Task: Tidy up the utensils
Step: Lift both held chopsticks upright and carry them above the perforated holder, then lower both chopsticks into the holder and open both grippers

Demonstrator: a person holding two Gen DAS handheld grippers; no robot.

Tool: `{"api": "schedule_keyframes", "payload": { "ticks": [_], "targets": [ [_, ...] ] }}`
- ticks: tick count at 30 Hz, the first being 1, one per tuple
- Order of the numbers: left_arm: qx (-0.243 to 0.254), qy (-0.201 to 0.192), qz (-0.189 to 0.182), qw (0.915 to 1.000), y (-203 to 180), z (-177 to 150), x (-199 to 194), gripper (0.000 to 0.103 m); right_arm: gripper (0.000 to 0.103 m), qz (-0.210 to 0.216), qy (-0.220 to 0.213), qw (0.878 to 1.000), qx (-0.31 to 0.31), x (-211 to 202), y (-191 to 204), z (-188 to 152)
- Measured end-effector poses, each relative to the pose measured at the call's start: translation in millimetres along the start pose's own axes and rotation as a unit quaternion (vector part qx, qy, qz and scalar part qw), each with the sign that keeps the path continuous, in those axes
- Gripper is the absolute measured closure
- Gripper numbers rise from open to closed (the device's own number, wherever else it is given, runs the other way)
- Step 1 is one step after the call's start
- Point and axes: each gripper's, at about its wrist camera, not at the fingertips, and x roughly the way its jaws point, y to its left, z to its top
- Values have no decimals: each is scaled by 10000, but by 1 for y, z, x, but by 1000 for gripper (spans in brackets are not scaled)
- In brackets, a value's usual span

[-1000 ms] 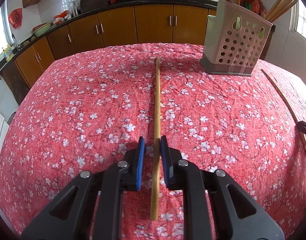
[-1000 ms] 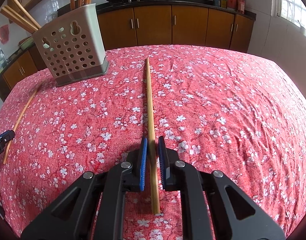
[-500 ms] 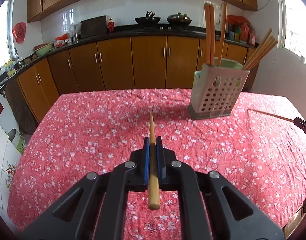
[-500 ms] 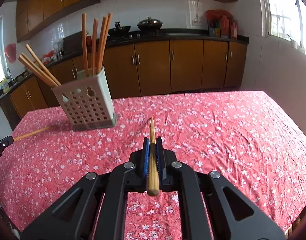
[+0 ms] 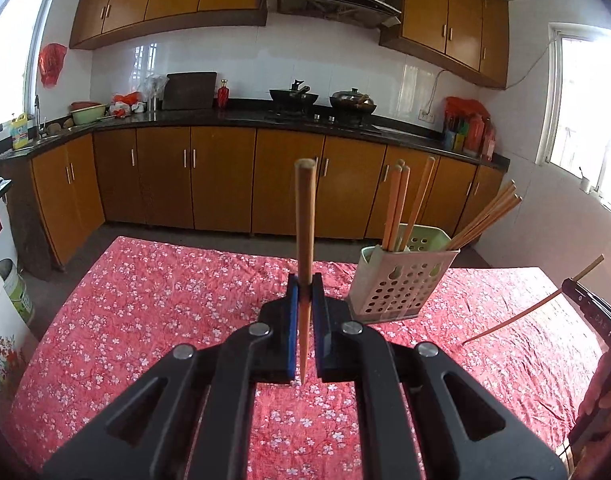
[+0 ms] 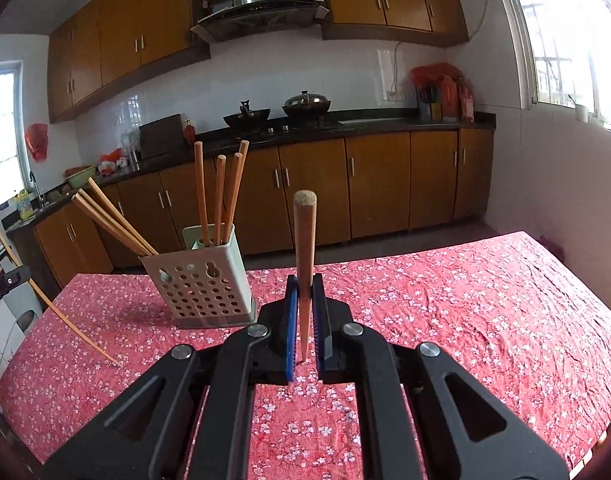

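The left gripper (image 5: 304,292) has its blue-padded jaws clamped on a wooden chopstick (image 5: 305,232), which stands nearly upright in the left wrist view, blunt end up and thin tip hanging just below the pads, clear of the red floral cloth (image 5: 153,320) that covers the bench. The right gripper (image 6: 304,292) is likewise clamped on a second chopstick (image 6: 304,248), held the same way, thick end up and tip down above the cloth. A pale perforated utensil holder (image 5: 401,284) stands on the bench, to the right of the left gripper and to the left of the right one. It has two compartments: several chopsticks stand nearly upright in the far one, and others lean outward from the near one. At the right edge of the left view the other gripper's chopstick shows slanted above the cloth, with part of a hand (image 5: 603,396) below it. Wooden cabinets (image 5: 221,180) and a stove with two pans (image 5: 293,96) line the wall behind.
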Motion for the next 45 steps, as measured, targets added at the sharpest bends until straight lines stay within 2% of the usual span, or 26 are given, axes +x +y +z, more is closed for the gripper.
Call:
{"api": "schedule_keyframes", "payload": {
  "ticks": [4, 8, 17, 21, 25, 31, 41, 43, 45],
  "targets": [
    [7, -89, -160, 9998, -6, 7, -6, 95, 95, 102, -140, 9998, 28, -4, 5, 4],
    [-48, -326, -426, 9986, -20, 19, -16, 95, 95, 298, -406, 9987, 66, -15, 14, 22],
    [-66, -1107, -899, 9898, -63, 70, -30, 95, 95, 844, -1220, 9889, 64, -39, 43, 73],
    [-93, -1430, -926, 9853, -78, 93, -27, 95, 95, 969, -1495, 9840, -26, -38, 54, 90],
    [-62, -1613, -800, 9836, -90, 108, -14, 96, 95, 1011, -1656, 9810, -58, -25, 60, 100],
    [36, -1532, -706, 9857, -96, 112, 20, 95, 95, 1033, -1718, 9796, -118, 5, 69, 104],
    [29, -1042, -723, 9919, -94, 99, 77, 95, 95, 1081, -1076, 9883, -4, 56, 67, 95],
    [-53, -989, -742, 9923, -91, 97, 81, 91, 91, 1112, -984, 9889, 24, 57, 66, 94],
    [-120, -989, -717, 9924, -87, 96, 81, 82, 76, 1055, -1027, 9891, 41, 53, 62, 92]
  ]
}}
